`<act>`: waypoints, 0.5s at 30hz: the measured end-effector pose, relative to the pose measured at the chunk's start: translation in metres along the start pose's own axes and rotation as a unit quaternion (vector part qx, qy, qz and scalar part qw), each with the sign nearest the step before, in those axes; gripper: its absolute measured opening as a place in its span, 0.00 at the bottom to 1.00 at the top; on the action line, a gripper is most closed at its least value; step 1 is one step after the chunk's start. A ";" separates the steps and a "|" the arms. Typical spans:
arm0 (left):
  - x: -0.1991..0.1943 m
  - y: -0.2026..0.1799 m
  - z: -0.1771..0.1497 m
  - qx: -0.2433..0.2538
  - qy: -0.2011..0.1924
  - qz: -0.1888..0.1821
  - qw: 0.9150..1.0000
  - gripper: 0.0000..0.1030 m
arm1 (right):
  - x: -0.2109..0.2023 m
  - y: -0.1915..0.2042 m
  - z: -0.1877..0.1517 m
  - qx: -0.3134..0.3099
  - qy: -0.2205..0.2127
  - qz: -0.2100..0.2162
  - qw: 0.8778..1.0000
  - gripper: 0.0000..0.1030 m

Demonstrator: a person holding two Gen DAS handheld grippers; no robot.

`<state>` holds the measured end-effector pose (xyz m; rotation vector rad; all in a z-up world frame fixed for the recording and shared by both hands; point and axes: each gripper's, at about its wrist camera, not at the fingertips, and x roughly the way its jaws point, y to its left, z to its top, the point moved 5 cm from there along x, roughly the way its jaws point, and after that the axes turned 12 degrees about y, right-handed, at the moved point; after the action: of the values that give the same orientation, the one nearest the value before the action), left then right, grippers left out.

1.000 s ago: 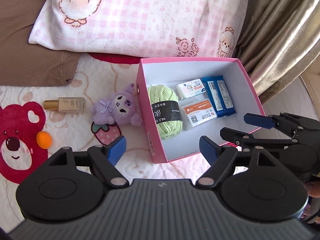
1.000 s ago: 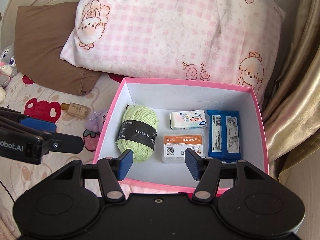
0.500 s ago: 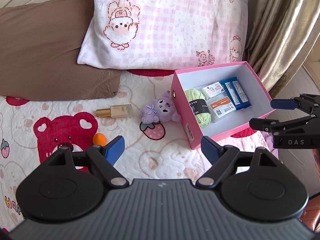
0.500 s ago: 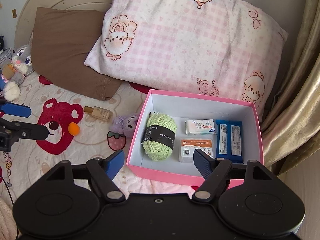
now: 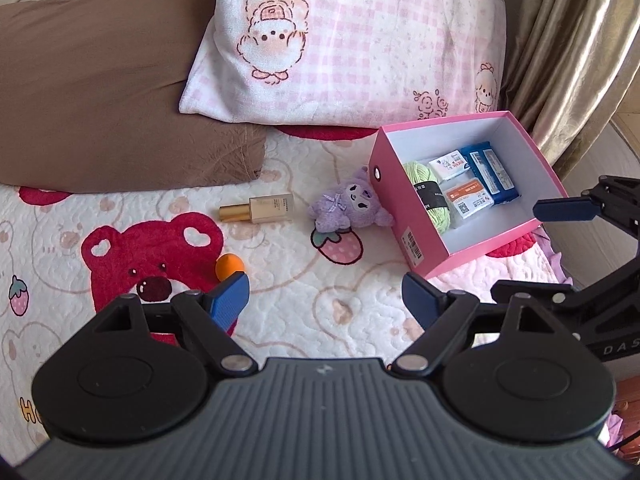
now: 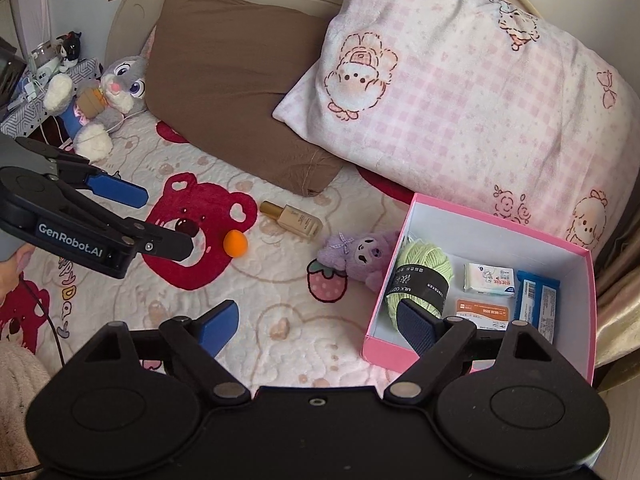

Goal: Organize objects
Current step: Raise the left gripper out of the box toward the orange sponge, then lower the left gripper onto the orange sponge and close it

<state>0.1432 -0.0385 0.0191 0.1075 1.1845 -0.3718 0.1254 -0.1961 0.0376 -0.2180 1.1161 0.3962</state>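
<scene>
Pink box [image 6: 476, 216] sits on the bed [image 5: 280, 280], holding green yarn [image 6: 420, 272] and three packets. Purple plush [image 5: 348, 206] lies against its left wall; bottle [image 5: 258, 210] and orange ball [image 5: 228, 266] farther left. Left gripper [image 5: 324, 300] and right gripper [image 6: 316, 326] hover above, both spread wide, empty.

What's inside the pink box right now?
The pink box holds green yarn, a white packet, an orange-labelled case and a blue pack. The right gripper finger hides the yarn's near end and some of the floor.
</scene>
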 end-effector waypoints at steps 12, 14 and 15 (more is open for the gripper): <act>0.049 0.062 0.001 -0.066 -0.010 -0.027 0.997 0.83 | 0.056 0.038 0.026 -0.076 -0.034 0.019 0.996 0.86; 0.059 0.074 0.000 -0.079 -0.012 -0.029 0.996 0.83 | 0.071 0.046 0.029 -0.096 -0.047 0.011 0.994 0.86; 0.065 0.081 0.000 -0.085 -0.014 -0.026 0.996 0.83 | 0.082 0.052 0.031 -0.103 -0.047 0.008 0.994 0.86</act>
<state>0.1917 0.0221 -0.0492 -0.0765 1.1883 -0.3151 0.1610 -0.1213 -0.0213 -0.3674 0.9857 0.5316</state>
